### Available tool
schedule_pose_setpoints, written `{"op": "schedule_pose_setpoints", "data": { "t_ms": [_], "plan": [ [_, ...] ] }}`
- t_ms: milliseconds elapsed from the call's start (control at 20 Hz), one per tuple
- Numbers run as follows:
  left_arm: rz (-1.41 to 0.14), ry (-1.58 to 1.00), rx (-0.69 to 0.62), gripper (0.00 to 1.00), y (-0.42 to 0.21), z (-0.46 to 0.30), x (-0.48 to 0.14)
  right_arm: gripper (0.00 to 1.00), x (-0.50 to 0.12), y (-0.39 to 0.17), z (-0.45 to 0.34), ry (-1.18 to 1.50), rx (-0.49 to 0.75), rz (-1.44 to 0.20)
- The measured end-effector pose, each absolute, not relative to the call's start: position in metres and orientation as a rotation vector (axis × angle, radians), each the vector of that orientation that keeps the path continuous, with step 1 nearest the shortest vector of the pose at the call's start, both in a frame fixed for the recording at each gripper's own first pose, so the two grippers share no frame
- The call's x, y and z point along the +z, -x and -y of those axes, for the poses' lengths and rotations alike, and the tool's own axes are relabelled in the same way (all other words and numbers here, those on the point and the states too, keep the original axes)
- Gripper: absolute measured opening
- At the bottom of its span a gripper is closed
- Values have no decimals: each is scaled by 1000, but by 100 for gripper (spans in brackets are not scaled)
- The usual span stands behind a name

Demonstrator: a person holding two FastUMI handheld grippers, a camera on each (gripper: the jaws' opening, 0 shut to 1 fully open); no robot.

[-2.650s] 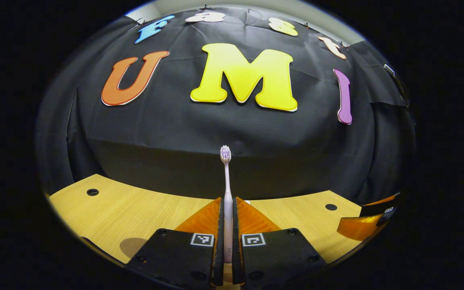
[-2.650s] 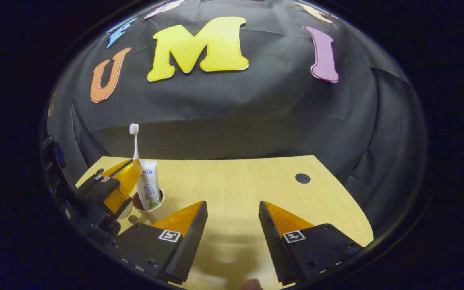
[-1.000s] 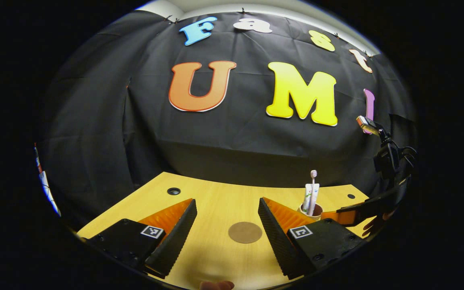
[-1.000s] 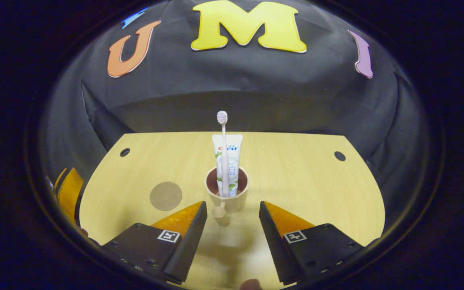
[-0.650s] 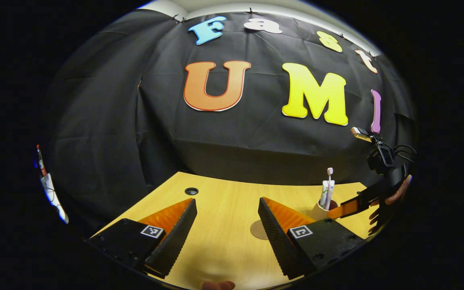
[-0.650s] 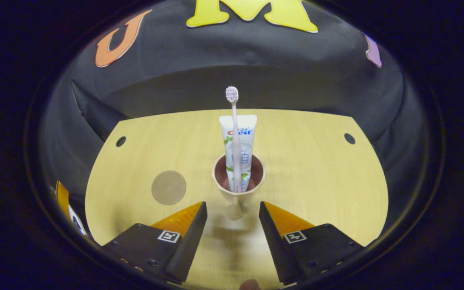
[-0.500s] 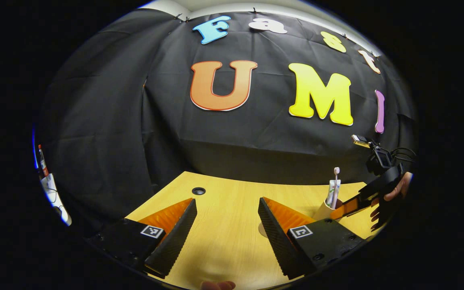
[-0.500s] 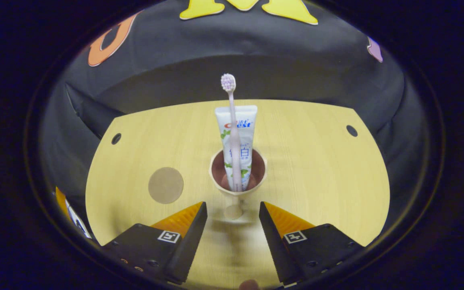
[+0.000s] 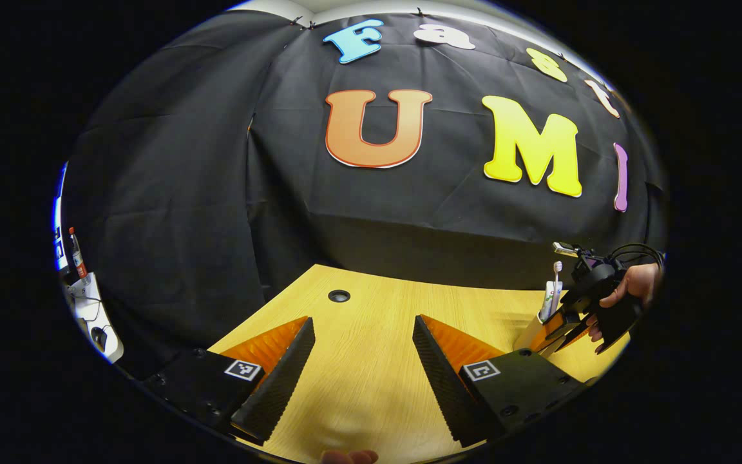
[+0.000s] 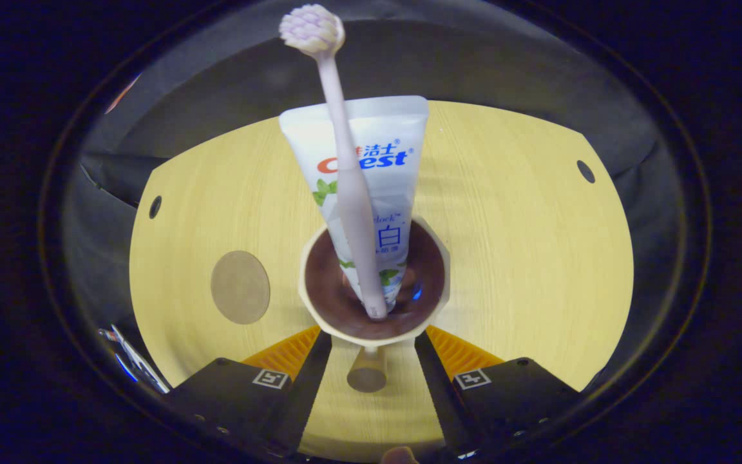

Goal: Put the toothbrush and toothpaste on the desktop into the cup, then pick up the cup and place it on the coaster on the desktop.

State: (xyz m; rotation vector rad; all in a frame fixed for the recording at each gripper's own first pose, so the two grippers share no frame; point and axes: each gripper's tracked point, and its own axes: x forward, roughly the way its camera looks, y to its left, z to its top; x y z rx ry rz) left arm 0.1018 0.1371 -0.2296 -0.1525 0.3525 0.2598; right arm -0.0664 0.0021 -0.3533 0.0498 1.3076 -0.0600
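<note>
Toothbrush (image 10: 345,161) and toothpaste (image 10: 377,174) stand in the cup (image 10: 319,319); the coaster (image 10: 240,287) awaits. Right hand-held gripper (image 10: 371,361) straddles the cup, jaws apart; left hand-held gripper (image 9: 363,361) gapes empty.

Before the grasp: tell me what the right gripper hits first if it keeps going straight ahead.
The cup. It sits dead ahead of the right gripper, between the open jaws, with its handle nearest. How much gap is left is hard to judge.

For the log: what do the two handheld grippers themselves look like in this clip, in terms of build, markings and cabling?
Each gripper has two wedge-shaped fingers with ribbed inner faces on black blocky carriers. The left gripper and right gripper each bear a small square black-and-white marker per carrier, with screw heads visible. In the left gripper view, the right gripper's body is black with looping black cables, held by a bare hand.
</note>
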Motion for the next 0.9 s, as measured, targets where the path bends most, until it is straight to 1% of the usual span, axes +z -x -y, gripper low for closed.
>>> {"op": "schedule_pose_setpoints", "data": {
  "t_ms": [350, 400, 450, 500, 550, 600, 650, 900],
  "plan": [
    [-374, 172, 291, 98, -99, -140, -236, 78, -365, 63, -3, -50, -33, -1407],
    [-376, 175, 292, 98, -99, -139, -238, 72, -367, 65, -4, -58, -32, -1421],
    [-377, 174, 294, 98, -98, -140, -237, 71, -370, 67, -7, -69, -29, -1435],
    [-378, 173, 294, 98, -97, -140, -237, 67, -372, 68, -8, -69, -27, -1447],
    [-379, 174, 293, 98, -98, -139, -238, 66, -373, 69, -9, -80, -24, -1454],
    [-382, 177, 291, 98, -96, -139, -239, 59, -374, 67, -10, -93, -26, -1453],
    [-387, 180, 291, 98, -95, -138, -240, 49, -373, 66, -10, -97, -29, -1452],
    [-410, 201, 299, 98, -89, -139, -247, 47, -376, 66, -7, -80, -43, -1464]
  ]
}}
